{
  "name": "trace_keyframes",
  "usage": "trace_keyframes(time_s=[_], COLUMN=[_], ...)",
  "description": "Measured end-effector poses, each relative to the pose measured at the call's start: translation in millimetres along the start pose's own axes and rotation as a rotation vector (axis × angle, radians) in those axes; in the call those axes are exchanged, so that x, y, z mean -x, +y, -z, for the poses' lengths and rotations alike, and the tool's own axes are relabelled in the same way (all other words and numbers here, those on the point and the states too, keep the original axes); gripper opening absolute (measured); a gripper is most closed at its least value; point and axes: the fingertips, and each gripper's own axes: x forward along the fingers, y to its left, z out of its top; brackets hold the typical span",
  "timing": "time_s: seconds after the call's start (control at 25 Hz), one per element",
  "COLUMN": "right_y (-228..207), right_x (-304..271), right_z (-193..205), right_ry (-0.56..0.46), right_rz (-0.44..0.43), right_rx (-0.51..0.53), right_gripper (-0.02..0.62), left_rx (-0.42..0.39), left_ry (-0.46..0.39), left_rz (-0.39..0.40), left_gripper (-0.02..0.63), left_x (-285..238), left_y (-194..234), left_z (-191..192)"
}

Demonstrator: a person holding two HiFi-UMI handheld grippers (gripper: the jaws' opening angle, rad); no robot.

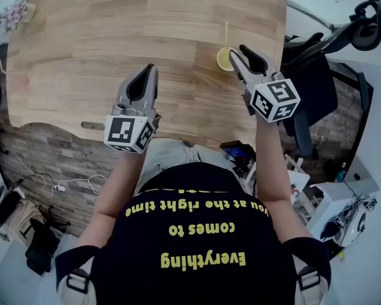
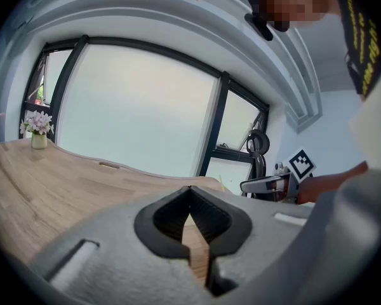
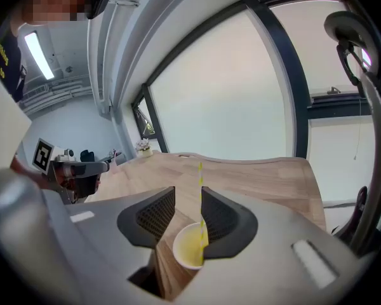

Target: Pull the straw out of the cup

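Two grippers: one in each hand over the wooden table (image 1: 114, 30), well apart from each other.
Far left: small vase of pale flowers (image 1: 14, 14) at the table's far left corner, well away from everything else.
Floor, left: loose white cables (image 1: 57, 183) on grey brick-patterned flooring beside the table.
Left gripper (image 1: 151, 68): grey body, black ribbed pads, marker cube at the back; its jaws meet at the tips with nothing between them, only bare wood showing through the gap behind.
Table surface: light plank wood with visible grain, rounded corners, a wavy near edge.
Straw (image 3: 200, 189): thin, striped yellow and pale, standing nearly upright in the cup.
Cup (image 3: 189, 246): small, round, yellow inside with a paler rim, standing near the table's right edge.
Right gripper (image 3: 187, 199): jaws spread apart, cup and straw showing in the gap between them; the straw stands just beside the right-hand pad, and neither pad presses on it.
In the way: nothing lies between the open jaws and the straw.
Far right: black office chair (image 1: 343, 37) just beside the table.
Beyond: wide dark-framed window (image 2: 140, 113).
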Motion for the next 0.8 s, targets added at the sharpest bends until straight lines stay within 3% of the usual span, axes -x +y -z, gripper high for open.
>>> trace_keyframes(time_s=[0.8], right_y=[-17], right_x=[-46], right_z=[33], right_ry=[0.135], right_rz=[-0.008], right_rx=[-0.017], right_gripper=[0.112], left_rx=[0.005], left_ry=[0.02], left_rz=[-0.029], left_gripper=[0.0], left_x=[-12], left_y=[16], left_z=[8])
